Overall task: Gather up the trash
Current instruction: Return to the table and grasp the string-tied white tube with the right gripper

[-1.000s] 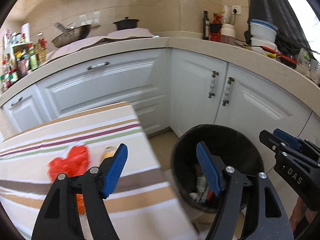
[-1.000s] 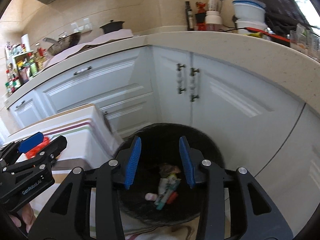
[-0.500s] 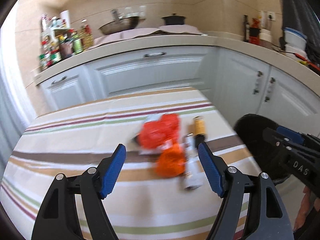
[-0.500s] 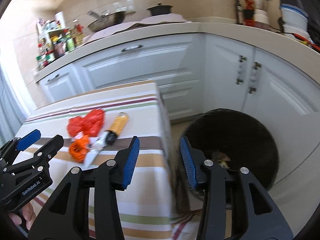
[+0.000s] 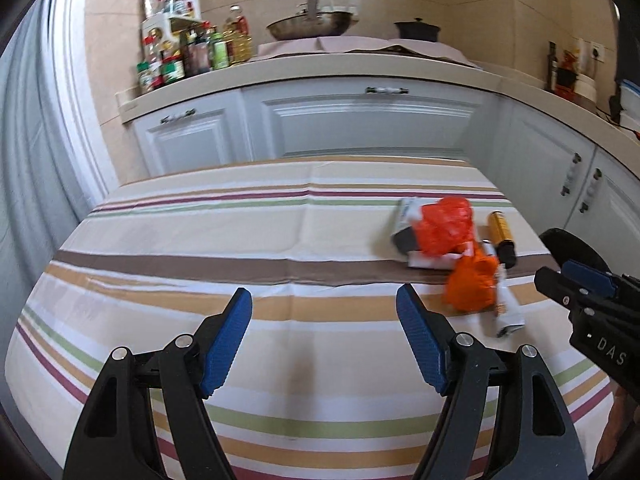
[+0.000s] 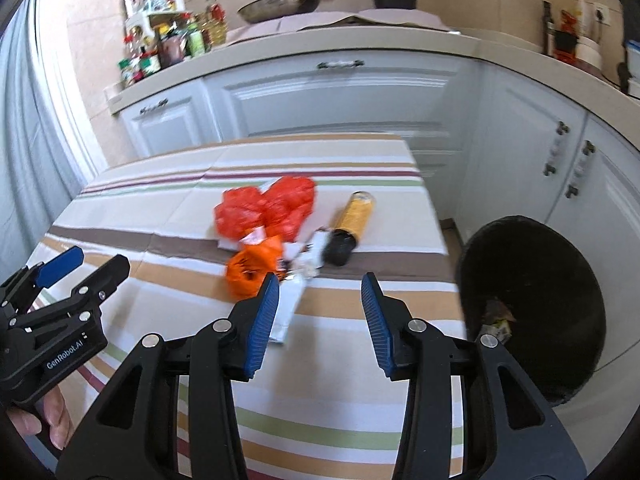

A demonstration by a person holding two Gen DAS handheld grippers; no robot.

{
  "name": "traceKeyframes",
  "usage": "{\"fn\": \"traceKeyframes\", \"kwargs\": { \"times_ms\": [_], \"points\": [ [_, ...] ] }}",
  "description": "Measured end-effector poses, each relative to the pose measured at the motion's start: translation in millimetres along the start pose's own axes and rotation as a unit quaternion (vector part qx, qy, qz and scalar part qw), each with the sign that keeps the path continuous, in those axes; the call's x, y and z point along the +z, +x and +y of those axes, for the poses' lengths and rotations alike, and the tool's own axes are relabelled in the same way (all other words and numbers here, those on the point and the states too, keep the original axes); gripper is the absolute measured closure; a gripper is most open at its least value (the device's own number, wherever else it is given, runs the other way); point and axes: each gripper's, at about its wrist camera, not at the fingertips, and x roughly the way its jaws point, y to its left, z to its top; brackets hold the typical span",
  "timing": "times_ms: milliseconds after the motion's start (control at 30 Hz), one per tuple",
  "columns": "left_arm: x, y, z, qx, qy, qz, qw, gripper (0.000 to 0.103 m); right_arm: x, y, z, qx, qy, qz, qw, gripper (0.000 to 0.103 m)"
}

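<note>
A heap of trash lies on the striped tablecloth [image 5: 248, 248] near its right end: a red plastic bag [image 5: 444, 226] [image 6: 268, 208], an orange crumpled bag [image 5: 472, 284] [image 6: 252, 268], a yellow can with a black end [image 5: 502, 238] [image 6: 352, 222] and a white wrapper [image 6: 288, 304]. My left gripper [image 5: 324, 320] hovers open over bare cloth, left of the heap. My right gripper [image 6: 318, 300] is open and empty, just short of the heap. The black trash bin [image 6: 560, 280] stands on the floor right of the table, with some trash inside.
White kitchen cabinets [image 5: 372, 120] and a counter run behind the table and curve round to the right. Spice bottles [image 5: 180, 60], a pan and a black pot stand on the counter. A hand [image 6: 44, 420] holds the left gripper's handle.
Both grippers have swung left, away from the trash bin and over the table. The trash heap has come into view ahead of them. Both stayed open and empty.
</note>
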Motion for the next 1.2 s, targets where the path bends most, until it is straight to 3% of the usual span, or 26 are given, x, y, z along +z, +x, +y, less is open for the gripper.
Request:
{"fn": "traceKeyframes", "kwargs": {
  "times_ms": [433, 600, 1200],
  "points": [
    [-5.3, 12.2, 39.6, 0.025, -0.029, 0.014, 0.9992, 0.031, -4.7, 34.0, 21.4, -0.006, -0.016, 0.058, 0.998, 0.061],
    [-7.3, 14.0, 39.7, 0.024, -0.030, 0.017, 0.9991, 0.031, -6.0, 39.9, 23.6, -0.003, -0.022, 0.070, 0.997, 0.079],
    [-9.6, 14.2, 11.7, 0.002, 0.000, 0.023, 0.9997, 0.031, -22.4, 11.3, 14.1, 0.005, -0.044, 0.053, 0.998, 0.084]
  ]
}}
